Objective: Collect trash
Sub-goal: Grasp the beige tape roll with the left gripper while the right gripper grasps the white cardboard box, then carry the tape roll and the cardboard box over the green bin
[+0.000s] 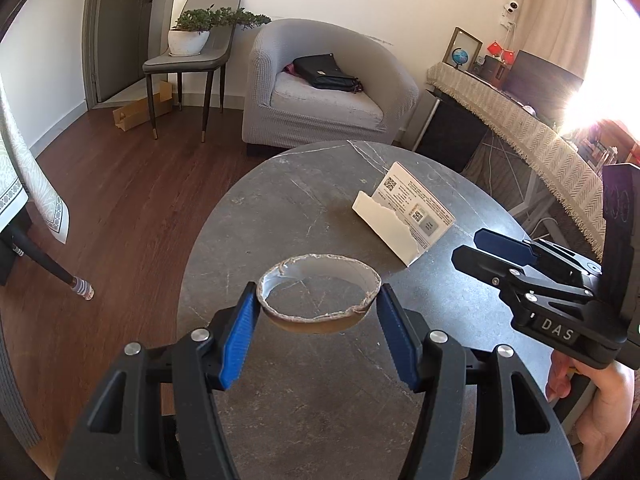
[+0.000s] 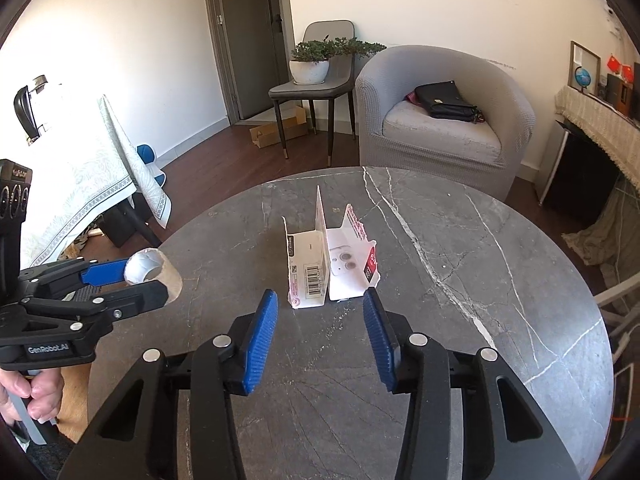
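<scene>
A squashed cardboard tape core (image 1: 320, 322) hangs above the round grey marble table (image 1: 304, 200), and my left gripper (image 1: 318, 296) is shut on its two sides. In the right wrist view the same core (image 2: 154, 270) sits between the left gripper's (image 2: 132, 280) blue pads at the left edge. A torn white package (image 2: 320, 256) with a barcode and QR codes stands open on the table. My right gripper (image 2: 320, 295) is open just short of it, with nothing between its pads. From the left wrist view the package (image 1: 404, 216) lies beyond the right gripper (image 1: 470, 245).
Behind the table (image 2: 480, 280) stands a grey armchair (image 2: 440, 136) with a black bag on it. A chair bearing a potted plant (image 2: 310, 64) and a cardboard box (image 2: 276, 130) on the floor are further back. A cloth-covered table (image 2: 92, 184) is at left, a draped sideboard (image 1: 520, 128) at right.
</scene>
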### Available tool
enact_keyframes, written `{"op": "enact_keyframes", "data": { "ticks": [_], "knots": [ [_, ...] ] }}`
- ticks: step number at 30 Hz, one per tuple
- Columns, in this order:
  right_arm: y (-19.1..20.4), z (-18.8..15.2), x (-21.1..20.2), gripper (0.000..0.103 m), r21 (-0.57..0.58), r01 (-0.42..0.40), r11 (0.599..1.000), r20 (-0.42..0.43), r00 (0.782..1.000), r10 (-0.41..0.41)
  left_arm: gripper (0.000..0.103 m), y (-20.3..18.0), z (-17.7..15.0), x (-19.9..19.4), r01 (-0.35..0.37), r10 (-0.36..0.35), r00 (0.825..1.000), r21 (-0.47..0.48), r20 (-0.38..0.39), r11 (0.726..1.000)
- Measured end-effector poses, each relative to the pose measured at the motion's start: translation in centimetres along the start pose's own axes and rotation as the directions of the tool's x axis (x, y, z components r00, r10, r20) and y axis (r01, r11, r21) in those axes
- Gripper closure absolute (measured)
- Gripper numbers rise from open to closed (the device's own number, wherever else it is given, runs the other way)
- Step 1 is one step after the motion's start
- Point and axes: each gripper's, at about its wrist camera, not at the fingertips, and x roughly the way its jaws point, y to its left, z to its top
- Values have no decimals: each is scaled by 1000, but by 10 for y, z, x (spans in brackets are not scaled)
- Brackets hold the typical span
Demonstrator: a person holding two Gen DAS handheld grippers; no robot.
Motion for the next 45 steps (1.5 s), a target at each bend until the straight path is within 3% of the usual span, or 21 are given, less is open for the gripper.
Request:
{"op": "enact_keyframes", "data": {
  "ticks": [5, 21, 30, 45],
  "knots": [
    [4, 4, 15, 70, -17, 42, 999, -21, 999, -42, 41, 13, -3, -5, 17, -17, 1000, -10, -16, 1000],
    [17, 15, 53, 87, -20, 105, 994, -59, 993, -106, 41, 23, -14, -23, 46, -45, 998, 30, -39, 998],
    [5, 17, 56, 102, 45, 135, 990, -75, 988, -132, 41, 34, -17, -28, 55, -54, 997, 11, -46, 998],
    [39, 15, 17, 102, -29, 48, 998, -45, 998, -49, 41, 45, -25, -42, 38, -38, 999, 3, -33, 999]
  ]
}}
